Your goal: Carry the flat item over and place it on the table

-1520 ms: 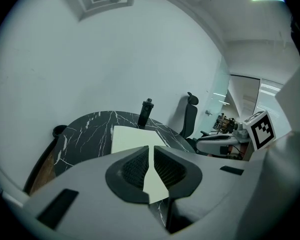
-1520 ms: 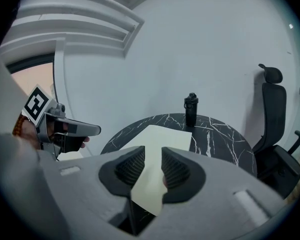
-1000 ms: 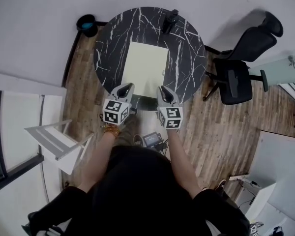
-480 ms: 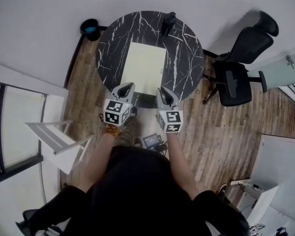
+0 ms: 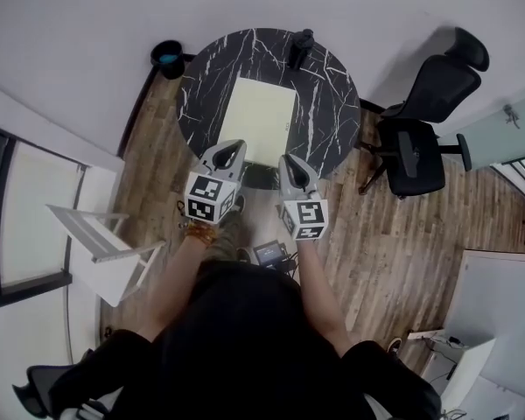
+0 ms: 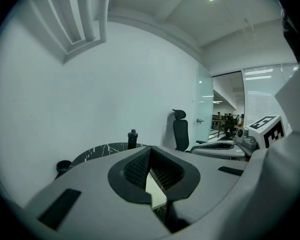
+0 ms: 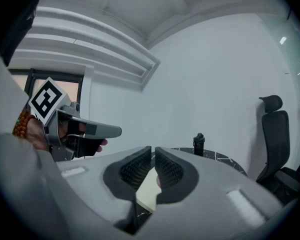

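Left gripper (image 5: 232,150) shut, empty. Right gripper (image 5: 292,164) a slit apart, just been closing, nothing between. Both hover at the table's (image 5: 331,103) near edge. Sheet (image 5: 261,119) lies flat mid-table, inside the rim. Floor (image 5: 153,173) left, chair (image 5: 417,143) right.

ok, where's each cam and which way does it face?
Head view: on the head, steeply down at the marble table and pale sheet; arms, left gripper, right gripper show.
Left gripper view: on it, level along its shut fingers toward wall, bottle, office chair.
Right gripper view: on it, same heading; its fingers, just closing, hold nothing; left gripper at left.
Gripper views share table, bottle, chair.
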{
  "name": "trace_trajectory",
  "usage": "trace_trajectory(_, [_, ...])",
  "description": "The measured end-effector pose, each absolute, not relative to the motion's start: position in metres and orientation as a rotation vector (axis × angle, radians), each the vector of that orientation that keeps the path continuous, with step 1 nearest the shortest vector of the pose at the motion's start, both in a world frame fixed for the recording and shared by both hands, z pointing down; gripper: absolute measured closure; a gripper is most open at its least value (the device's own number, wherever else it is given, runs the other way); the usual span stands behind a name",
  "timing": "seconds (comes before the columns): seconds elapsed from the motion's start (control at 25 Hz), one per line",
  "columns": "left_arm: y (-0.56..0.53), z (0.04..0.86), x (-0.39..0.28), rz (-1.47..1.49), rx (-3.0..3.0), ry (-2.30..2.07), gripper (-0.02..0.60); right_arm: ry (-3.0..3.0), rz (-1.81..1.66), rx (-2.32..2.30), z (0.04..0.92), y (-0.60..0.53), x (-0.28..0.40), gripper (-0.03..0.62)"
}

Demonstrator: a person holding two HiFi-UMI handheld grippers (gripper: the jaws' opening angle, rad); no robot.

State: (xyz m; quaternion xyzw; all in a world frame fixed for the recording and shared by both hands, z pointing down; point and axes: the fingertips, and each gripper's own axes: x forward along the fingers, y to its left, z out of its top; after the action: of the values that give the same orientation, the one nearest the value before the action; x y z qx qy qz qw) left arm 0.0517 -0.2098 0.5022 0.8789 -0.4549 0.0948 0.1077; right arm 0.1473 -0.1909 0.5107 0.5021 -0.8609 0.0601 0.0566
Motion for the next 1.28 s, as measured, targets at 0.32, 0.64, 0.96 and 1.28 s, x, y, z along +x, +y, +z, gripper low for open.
trace_trajectory(0.32, [-0.168, 0.446, 0.057, 0.221, 2.696, -1.384, 0.574, -2.704, -0.017, 1.529, 0.449, -0.151, 0.135, 0.595])
trace_trajectory(0.64, [-0.121, 0.413, 0.057, 0.147, 2.736, -1.447, 0.574, -2.776, -0.180, 1.438, 0.405, -0.100, 0.115, 0.595])
trace_trajectory(0.96, [-0.096, 0.399, 0.057, 0.137, 2.772, -1.490, 0.574, -2.765, -0.220, 1.409, 0.388, -0.081, 0.113, 0.595])
trace_trajectory(1.28, [-0.097, 0.382, 0.038, 0.118, 2.776, -1.553, 0.574, -2.751, -0.251, 1.387, 0.373, -0.084, 0.094, 0.595])
